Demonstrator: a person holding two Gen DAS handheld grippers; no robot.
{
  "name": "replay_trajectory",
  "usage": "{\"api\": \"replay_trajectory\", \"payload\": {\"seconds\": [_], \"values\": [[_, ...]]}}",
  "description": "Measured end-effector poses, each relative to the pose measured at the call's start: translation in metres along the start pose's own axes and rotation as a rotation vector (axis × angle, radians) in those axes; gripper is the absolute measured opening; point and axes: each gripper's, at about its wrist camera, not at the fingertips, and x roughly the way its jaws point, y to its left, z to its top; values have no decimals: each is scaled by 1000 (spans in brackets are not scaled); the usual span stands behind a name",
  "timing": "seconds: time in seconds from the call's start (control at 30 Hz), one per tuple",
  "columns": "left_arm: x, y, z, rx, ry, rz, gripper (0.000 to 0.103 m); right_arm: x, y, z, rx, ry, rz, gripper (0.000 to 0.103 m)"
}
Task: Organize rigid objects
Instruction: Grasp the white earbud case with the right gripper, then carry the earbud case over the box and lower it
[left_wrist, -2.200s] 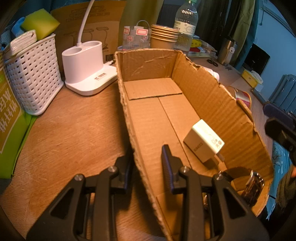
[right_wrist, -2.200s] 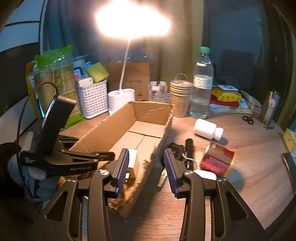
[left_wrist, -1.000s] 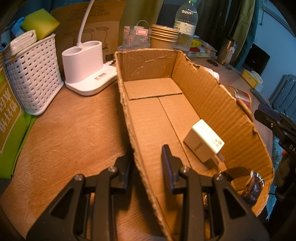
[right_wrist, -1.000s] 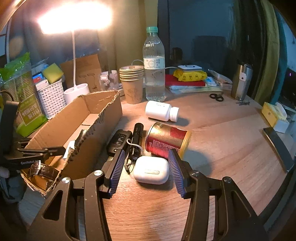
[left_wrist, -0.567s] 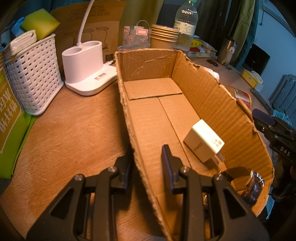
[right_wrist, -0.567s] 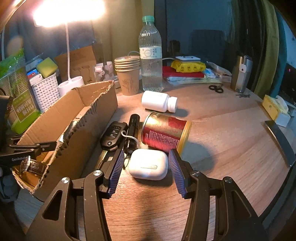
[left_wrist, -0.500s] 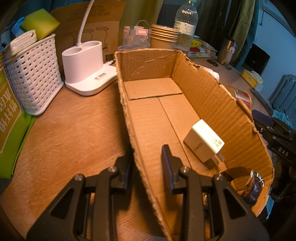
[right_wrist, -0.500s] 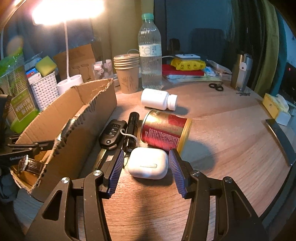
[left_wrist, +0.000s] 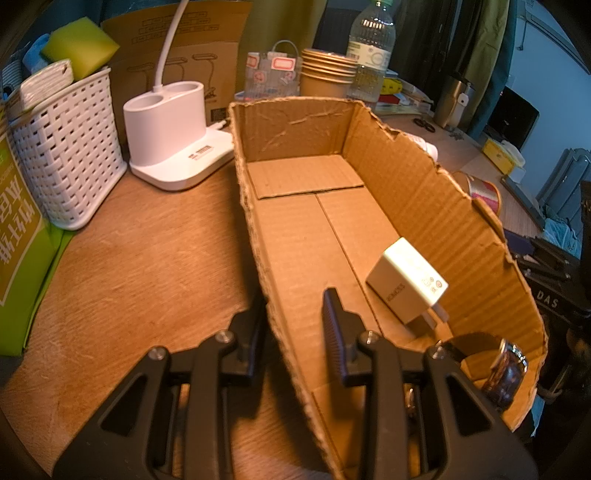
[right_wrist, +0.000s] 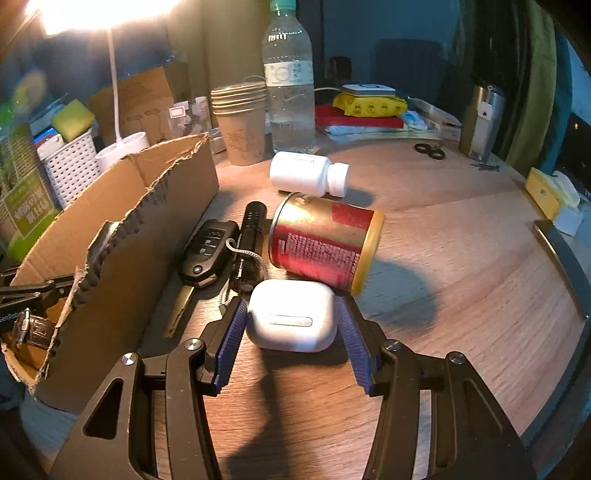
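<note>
White rounded plastic earbud case (right_wrist: 291, 320) sits on the wooden bench (right_wrist: 461, 266) between the open right tongs (right_wrist: 291, 325), while the left tongs (left_wrist: 291, 317) straddle, unclosed, the torn cardboard box (left_wrist: 424, 206) wall.

White earbud case (right_wrist: 291, 315); red-gold can (right_wrist: 323, 242); brown cardboard box (left_wrist: 417, 206); black key fob (right_wrist: 207, 251).

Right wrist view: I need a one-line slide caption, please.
Right gripper brackets a white earbuds case with open fingers, beside a tipped can, flashlight, car key and cardboard box.
</note>
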Motion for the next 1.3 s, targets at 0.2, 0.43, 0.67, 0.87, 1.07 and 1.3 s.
{"api": "replay_trajectory", "payload": {"seconds": [0.2,0.43,0.67,0.87,1.07,1.3], "values": [[0,0,0,0,0,0,31,11,6,1,-32,40,-34,58],[0,0,0,0,0,0,31,10,8,-1,-50,36,-20,58],[0,0,0,0,0,0,31,2,6,-2,-42,8,-7,58],[0,0,0,0,0,0,31,-16,5,2,-37,-36,11,58],[0,0,0,0,0,0,32,-44,13,9,-38,-111,51,58],[0,0,0,0,0,0,32,-63,34,17,-78,-166,119,58]]}}
